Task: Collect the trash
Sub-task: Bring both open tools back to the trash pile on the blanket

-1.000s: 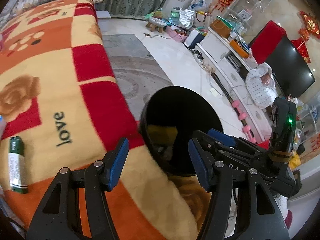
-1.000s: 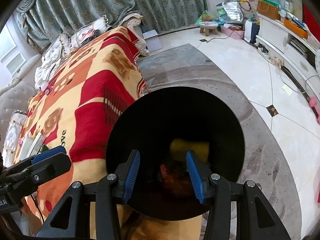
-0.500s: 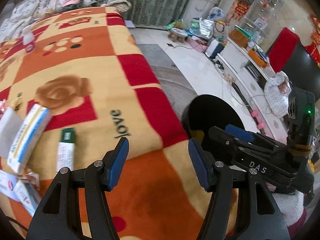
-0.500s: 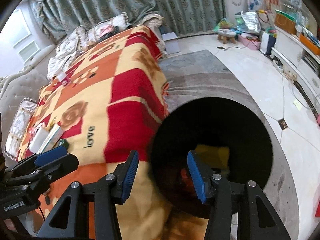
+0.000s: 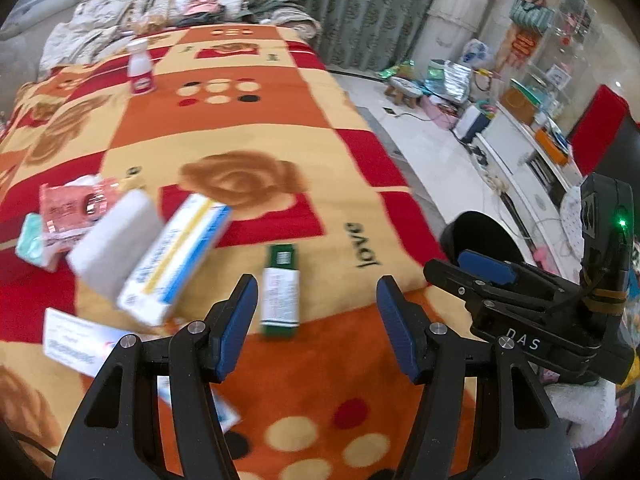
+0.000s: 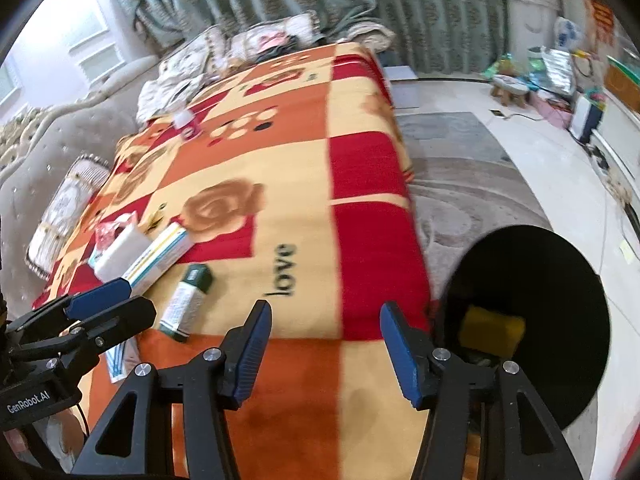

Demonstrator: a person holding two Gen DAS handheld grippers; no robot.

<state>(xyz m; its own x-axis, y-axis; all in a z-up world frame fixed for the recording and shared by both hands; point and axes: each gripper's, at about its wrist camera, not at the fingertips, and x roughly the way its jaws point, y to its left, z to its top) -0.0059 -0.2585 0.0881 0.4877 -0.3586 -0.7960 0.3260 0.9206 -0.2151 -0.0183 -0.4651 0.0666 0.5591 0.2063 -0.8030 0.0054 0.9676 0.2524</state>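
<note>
Trash lies on the patterned blanket (image 5: 248,136): a green and white box (image 5: 280,290), also in the right wrist view (image 6: 186,304), a blue and yellow carton (image 5: 176,258), a white block (image 5: 114,244), a pink packet (image 5: 74,208) and a flat white box (image 5: 76,342). My left gripper (image 5: 316,324) is open and empty just short of the green box. My right gripper (image 6: 324,354) is open and empty over the blanket's edge. The black bin (image 6: 532,320) stands on the floor to the right, with a yellow item (image 6: 490,326) inside.
A white bottle (image 5: 140,68) stands far back on the blanket. Pillows (image 5: 120,12) lie at the head end. A grey rug (image 6: 460,184) and tiled floor lie right of the bed. A TV cabinet (image 5: 520,148) with clutter lines the right wall.
Both grippers have swung left, away from the bin and over the blanket. The boxes on the blanket have come into the left wrist view. Both grippers stay open.
</note>
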